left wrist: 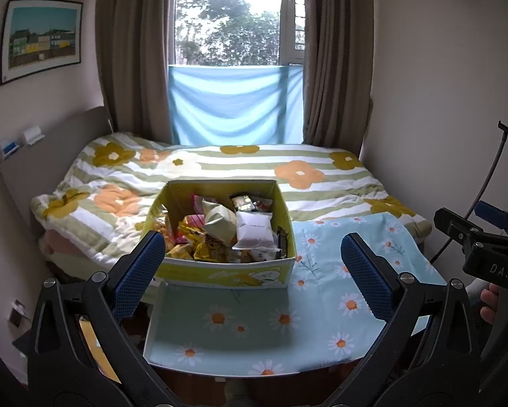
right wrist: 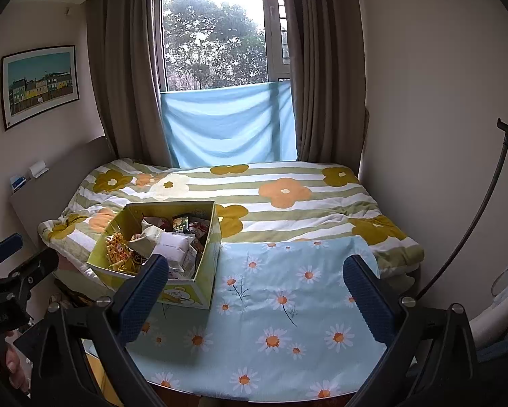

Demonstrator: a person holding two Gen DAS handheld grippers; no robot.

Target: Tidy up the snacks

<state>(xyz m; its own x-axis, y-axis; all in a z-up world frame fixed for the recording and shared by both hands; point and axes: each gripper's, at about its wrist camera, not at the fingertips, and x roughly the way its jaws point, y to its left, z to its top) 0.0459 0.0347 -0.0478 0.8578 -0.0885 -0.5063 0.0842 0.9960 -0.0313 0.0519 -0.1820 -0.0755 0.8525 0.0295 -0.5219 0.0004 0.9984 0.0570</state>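
A yellow-green cardboard box stands on a table covered with a light blue daisy cloth. It is full of several snack packets, among them a white pouch and a pale green bag. My left gripper is open, hovering short of the box with nothing between its blue pads. My right gripper is open too, over the cloth to the right of the box, holding nothing. The right gripper's body shows at the left view's right edge.
A bed with a flowered, striped quilt lies just behind the table, under a curtained window. A grey headboard stands at left. A thin black cable curves along the right wall. A hand grips the right tool.
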